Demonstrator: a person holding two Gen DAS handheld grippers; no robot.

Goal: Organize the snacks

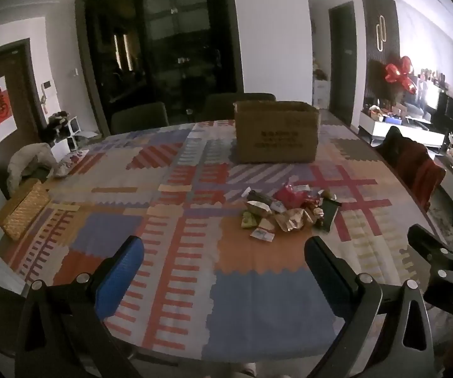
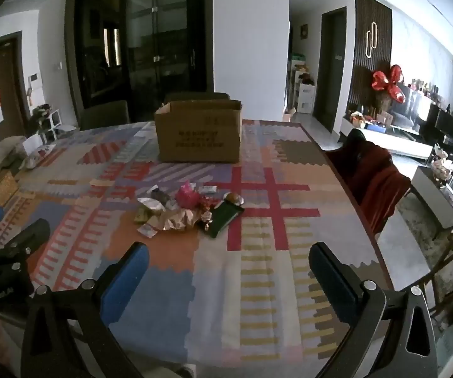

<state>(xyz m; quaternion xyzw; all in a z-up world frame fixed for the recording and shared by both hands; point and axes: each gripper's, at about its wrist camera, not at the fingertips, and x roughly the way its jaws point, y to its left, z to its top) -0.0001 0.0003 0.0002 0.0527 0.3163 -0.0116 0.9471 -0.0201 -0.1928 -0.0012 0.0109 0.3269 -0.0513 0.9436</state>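
Note:
A pile of loose snack packets [image 1: 284, 212] lies on the patterned tablecloth, with a pink bag and a dark green packet among them; it also shows in the right wrist view [image 2: 188, 209]. An open cardboard box [image 1: 276, 132] stands behind the pile, also seen in the right wrist view [image 2: 199, 132]. My left gripper [image 1: 224, 252] is open and empty, above the table's near side, short of the pile. My right gripper [image 2: 228, 258] is open and empty, near the front edge, to the right of the left one.
A woven basket [image 1: 21, 209] sits at the table's left edge. Chairs stand behind the table [image 1: 139, 118] and a chair draped in red cloth [image 2: 374, 182] stands at the right side. The patterned tablecloth [image 2: 258, 283] covers the table.

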